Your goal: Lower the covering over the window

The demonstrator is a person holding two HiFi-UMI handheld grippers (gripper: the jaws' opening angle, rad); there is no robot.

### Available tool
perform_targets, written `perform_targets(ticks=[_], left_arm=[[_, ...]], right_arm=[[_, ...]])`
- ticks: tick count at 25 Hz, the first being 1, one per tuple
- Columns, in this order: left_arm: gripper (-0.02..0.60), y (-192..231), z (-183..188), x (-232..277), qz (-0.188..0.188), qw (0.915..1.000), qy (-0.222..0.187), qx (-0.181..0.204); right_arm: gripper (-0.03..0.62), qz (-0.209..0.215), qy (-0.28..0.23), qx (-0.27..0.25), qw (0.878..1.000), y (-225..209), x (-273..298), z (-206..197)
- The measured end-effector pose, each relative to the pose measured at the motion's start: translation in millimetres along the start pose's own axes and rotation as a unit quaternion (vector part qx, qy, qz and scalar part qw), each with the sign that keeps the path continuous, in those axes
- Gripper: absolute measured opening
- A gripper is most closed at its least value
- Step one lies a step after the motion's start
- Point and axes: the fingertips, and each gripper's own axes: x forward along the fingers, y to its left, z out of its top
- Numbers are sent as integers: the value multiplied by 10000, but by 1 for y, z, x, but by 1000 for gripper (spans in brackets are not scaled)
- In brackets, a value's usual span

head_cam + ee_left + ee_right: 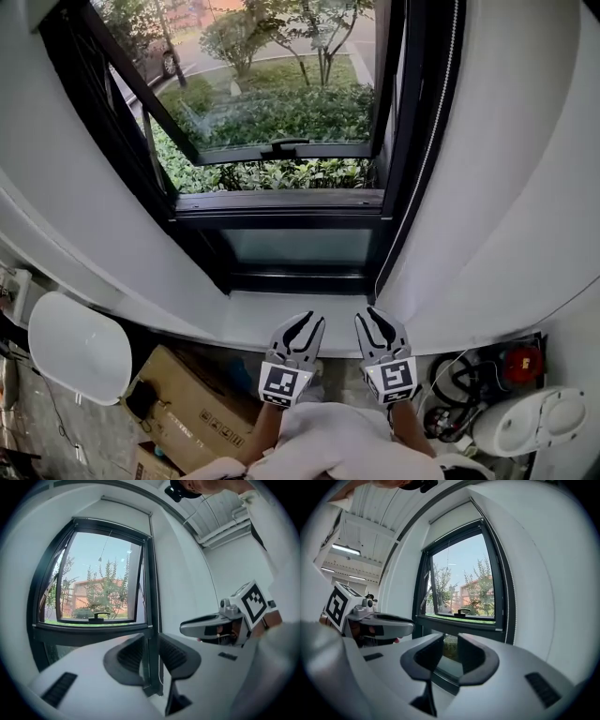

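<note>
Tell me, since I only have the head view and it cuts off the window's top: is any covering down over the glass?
Observer: No. The left gripper view shows the glass bare right up to the frame. A white blind housing sits above it, and no fabric hangs from it.
Operator: Where does the bead chain go?
Observer: In the right gripper view the bead chain runs up beside the frame's right upright towards the top corner.
Operator: Is either gripper on it?
Observer: No. The left gripper and the right gripper both have their jaws apart with nothing between them. In the right gripper view the chain hangs well off to the right.
</note>
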Motion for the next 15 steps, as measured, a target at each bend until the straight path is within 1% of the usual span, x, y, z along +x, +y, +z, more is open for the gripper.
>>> perform_targets(ticks=[15], left_arm=[[97, 62, -2, 58, -495, 9988, 2, -44]], right_arm=[[80, -397, 145, 14, 9991, -18, 79, 11]])
